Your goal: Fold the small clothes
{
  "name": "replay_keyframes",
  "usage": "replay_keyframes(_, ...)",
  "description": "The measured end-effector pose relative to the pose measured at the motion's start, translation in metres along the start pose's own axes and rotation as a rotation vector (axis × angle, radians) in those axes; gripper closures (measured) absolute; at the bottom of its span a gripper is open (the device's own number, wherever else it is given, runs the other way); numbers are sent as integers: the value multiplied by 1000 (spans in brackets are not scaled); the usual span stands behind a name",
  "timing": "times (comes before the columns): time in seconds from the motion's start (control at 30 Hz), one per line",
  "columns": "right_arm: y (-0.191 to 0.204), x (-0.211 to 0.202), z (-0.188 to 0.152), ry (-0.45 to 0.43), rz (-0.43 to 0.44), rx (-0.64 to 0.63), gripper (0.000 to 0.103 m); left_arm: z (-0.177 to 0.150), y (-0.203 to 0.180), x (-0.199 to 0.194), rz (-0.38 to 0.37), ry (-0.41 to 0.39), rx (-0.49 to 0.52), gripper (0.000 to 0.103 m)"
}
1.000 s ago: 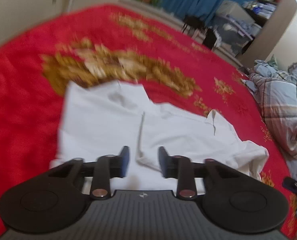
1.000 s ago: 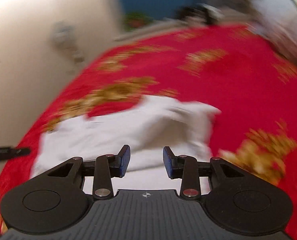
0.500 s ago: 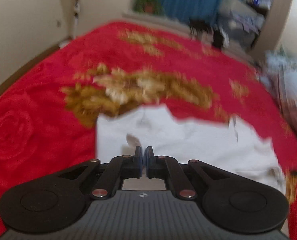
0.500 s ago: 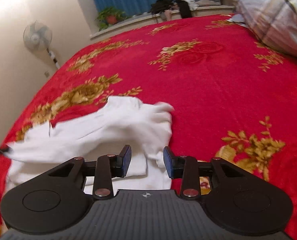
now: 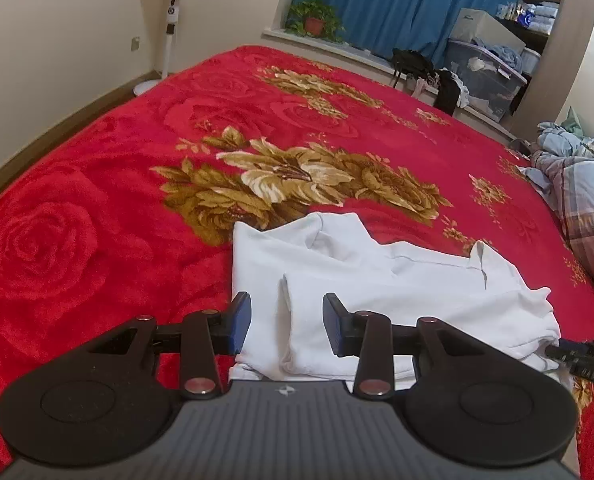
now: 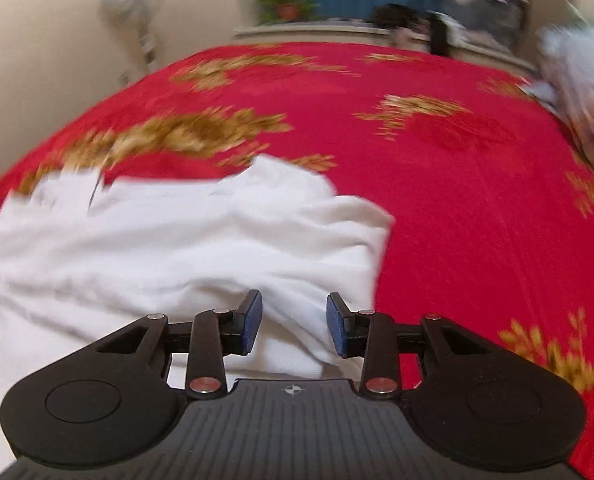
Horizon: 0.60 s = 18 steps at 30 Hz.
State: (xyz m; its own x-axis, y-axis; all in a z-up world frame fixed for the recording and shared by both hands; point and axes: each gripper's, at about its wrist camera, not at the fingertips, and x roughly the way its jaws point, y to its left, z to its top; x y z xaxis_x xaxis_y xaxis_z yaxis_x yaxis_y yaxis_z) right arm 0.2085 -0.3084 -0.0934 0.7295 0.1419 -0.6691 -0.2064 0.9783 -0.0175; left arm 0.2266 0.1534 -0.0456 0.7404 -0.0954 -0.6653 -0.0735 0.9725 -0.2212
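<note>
The left gripper (image 5: 287, 322) has its jaws apart, and they have just been opening again after a short closing; the blue pads press on nothing, though a folded edge of the white shirt (image 5: 377, 280) is seen in the gap below them. The right gripper (image 6: 294, 322) also has its jaws apart by a middle width, with white cloth under the gap but not pinched. This view is blurred, so fine details of the cloth are unclear.

The shirt lies partly folded on the red blanket (image 5: 97, 220) with gold flowers, near the front edge of the bed, with its collar (image 5: 481, 256) toward the right side. At the right edge of the bed rests a plaid quilt (image 5: 585, 200). Beyond the far edge stand a fan (image 5: 173, 0), a potted plant (image 5: 315, 20) and blue curtains (image 5: 409, 0).
</note>
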Motion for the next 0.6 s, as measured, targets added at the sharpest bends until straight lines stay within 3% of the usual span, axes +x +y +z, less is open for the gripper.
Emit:
replay_keyframes(0.2,14,5,-5,12,-16,-150,66,0,5,19,-25,51,-10,60)
replay_keyframes(0.27,14,2,-4,12,-32,-177,98,-2,5,26,-23,70,-16,60)
replay_keyframes(0.33,12,-12,-1,-24,-35,-181,98,-4,4,32,-26,90,-19,61)
replay_keyframes(0.43,1,-39,2,-90,38,-152,98,-7,3,41,-41,126,-18,61)
replay_keyframes(0.5,-5,-38,-3,-60,47,-160,98,-11,2,49,-13,167,8,61)
replay_keyframes(0.53,-6,-34,-8,-30,42,-185,99,-13,2,53,2,185,18,63)
replay_keyframes(0.6,-6,-26,-17,42,39,-235,99,-15,2,55,9,191,33,82)
